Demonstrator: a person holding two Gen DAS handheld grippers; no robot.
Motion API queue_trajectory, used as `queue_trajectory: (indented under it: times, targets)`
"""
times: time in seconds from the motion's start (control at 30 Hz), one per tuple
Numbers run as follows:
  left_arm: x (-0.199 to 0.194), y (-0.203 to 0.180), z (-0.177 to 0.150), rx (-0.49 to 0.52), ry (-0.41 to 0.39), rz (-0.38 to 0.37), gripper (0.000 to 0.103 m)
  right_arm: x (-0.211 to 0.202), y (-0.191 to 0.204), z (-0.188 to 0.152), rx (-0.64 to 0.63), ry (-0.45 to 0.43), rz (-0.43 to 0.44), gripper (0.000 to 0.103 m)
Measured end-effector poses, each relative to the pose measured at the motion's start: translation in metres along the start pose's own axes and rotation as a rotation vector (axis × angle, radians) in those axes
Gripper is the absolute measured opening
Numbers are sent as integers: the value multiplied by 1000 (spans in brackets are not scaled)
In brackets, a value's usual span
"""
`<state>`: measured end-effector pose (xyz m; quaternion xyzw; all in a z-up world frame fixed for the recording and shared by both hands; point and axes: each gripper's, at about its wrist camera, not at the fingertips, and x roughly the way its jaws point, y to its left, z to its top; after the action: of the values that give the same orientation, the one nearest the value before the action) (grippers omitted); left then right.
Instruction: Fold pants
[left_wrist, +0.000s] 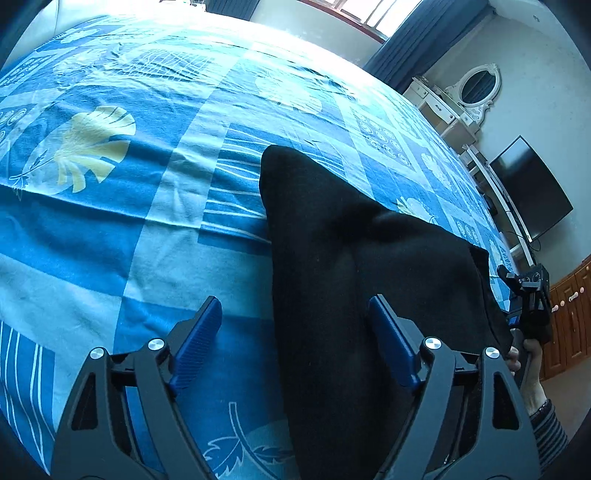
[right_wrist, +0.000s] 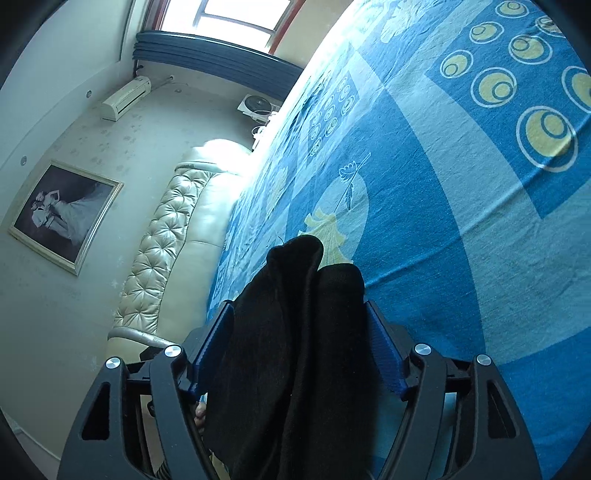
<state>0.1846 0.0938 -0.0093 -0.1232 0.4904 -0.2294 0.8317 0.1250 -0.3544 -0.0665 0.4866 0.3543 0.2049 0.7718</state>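
Black pants on the blue patterned bed, one end bunched inside our right fingers.

From the left wrist we saw the pants (left_wrist: 332, 258) spread dark across the bedsheet (left_wrist: 110, 221), with the right gripper (left_wrist: 526, 295) at their far edge, gripped by a hand (left_wrist: 524, 358), and a dresser with an oval mirror (left_wrist: 478, 85) and a dark screen (left_wrist: 532, 188) beyond the bed; the right wrist showed none of that, only a tufted headboard (right_wrist: 162, 251), a framed photograph (right_wrist: 62, 214) and an air conditioner (right_wrist: 125, 98). The left gripper (left_wrist: 295, 343) had its fingers spread, the right one lying over the cloth and the left one over bare sheet (nothing clamped). In the right wrist view the pants (right_wrist: 295, 332) filled the gap of the right gripper (right_wrist: 299, 347), its fingers pinching the folds from both sides.
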Motion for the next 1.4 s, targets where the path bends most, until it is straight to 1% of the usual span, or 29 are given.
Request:
queue_trajectory:
  times: [0.07, 0.13, 0.23, 0.3, 0.43, 0.53, 0.6, 0.67, 0.7, 0.73, 0.77, 0.8, 0.83, 0.87, 0.9, 0.93, 1.03, 1.2, 1.4]
  targets:
    - [-9, 1, -14, -17, 8, -15, 86, -8, 1, -10, -1, 5, -4, 72]
    - [-17, 5, -27, -51, 19, -49, 87, -17, 1, -21, 1, 11, -5, 73]
    - [-23, 14, -44, -127, 50, -122, 88, -28, 2, -36, 7, 26, -9, 73]
    - [-25, 17, -54, -160, 58, -156, 88, -32, 3, -45, 10, 36, -14, 73]
    - [-25, 17, -60, -188, 64, -200, 90, -31, 8, -58, -6, 65, -37, 74]
    - [-19, 16, -62, -229, 85, -267, 90, -25, 17, -62, -44, 78, -74, 76]
    - [-16, 14, -64, -242, 83, -278, 90, -20, 19, -65, -51, 81, -82, 79]
    - [-15, 9, -66, -236, 80, -288, 90, -16, 21, -65, -58, 91, -92, 79]
    - [-14, 6, -68, -228, 86, -294, 85, -13, 22, -66, -65, 100, -97, 79]
    - [-12, 2, -69, -216, 100, -299, 70, -11, 24, -66, -78, 107, -109, 79]
    - [-9, -3, -72, -201, 124, -297, 62, -8, 26, -67, -90, 113, -132, 74]
    - [-7, -7, -73, -190, 127, -273, 57, -5, 28, -67, -95, 125, -159, 61]
    - [-7, -8, -74, -182, 115, -261, 52, -4, 26, -68, -91, 134, -170, 56]
    - [-9, -10, -76, -182, 106, -261, 49, -5, 23, -67, -82, 135, -160, 50]
    - [-10, -10, -77, -190, 99, -262, 44, -7, 21, -67, -68, 135, -143, 44]
    - [-11, -11, -77, -197, 94, -262, 39, -7, 21, -67, -58, 134, -133, 42]
    - [-15, -15, -76, -199, 87, -247, 32, -9, 25, -67, -61, 132, -131, 39]
    - [-24, -26, -72, -171, 93, -173, 29, -18, 32, -70, -66, 119, -112, 35]
    - [-34, -41, -75, -124, 88, -93, 28, -26, 28, -77, -52, 127, -105, 34]
